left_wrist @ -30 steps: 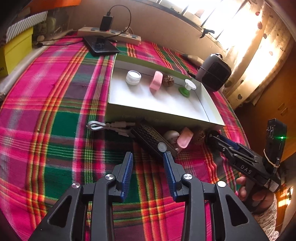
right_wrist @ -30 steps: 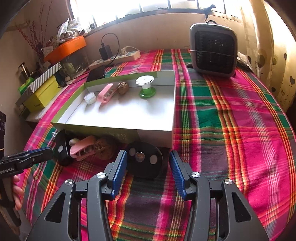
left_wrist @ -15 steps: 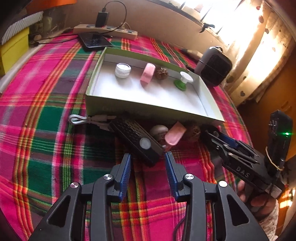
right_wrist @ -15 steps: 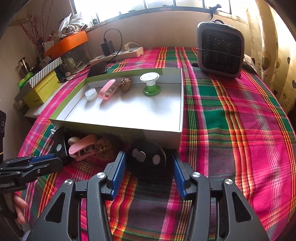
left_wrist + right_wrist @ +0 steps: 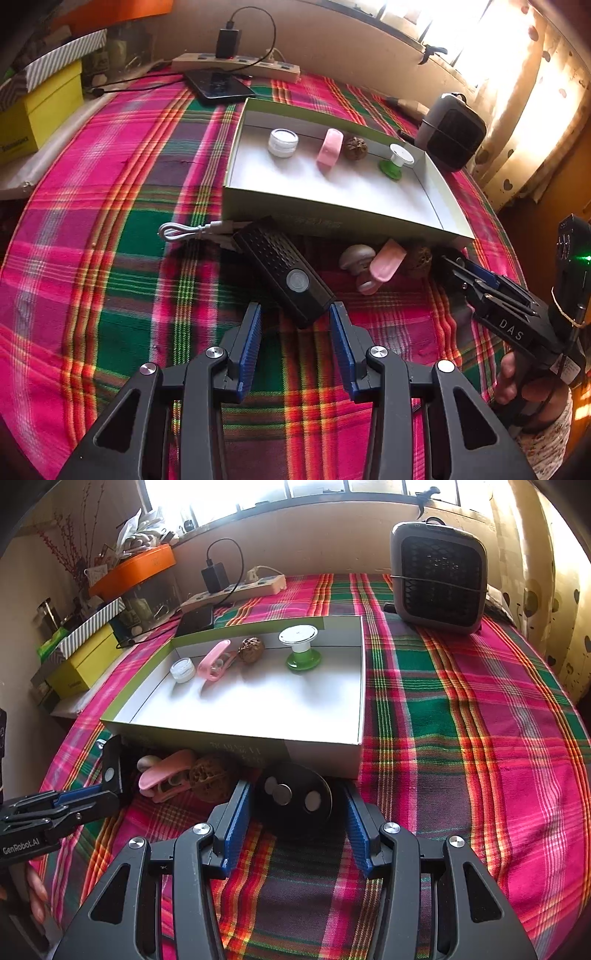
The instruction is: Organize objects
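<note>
The left tool (image 5: 295, 314) tilts steeply downward, its blue-padded fingers (image 5: 251, 343) spread wide apart with nothing pressed between them. The right tool (image 5: 297, 805) points down at a similar slant — its fingers (image 5: 236, 823) parted about halfway, pads gripping nothing. A hand (image 5: 524, 384) wraps the right tool's handle, a patterned sleeve (image 5: 546, 439) at the wrist — fingertips (image 5: 35, 893) show under the left tool's handle.

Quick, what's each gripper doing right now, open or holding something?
Left gripper: open, its pads either side of the black box's near end.
Right gripper: open around the black disc, not clamped.
</note>
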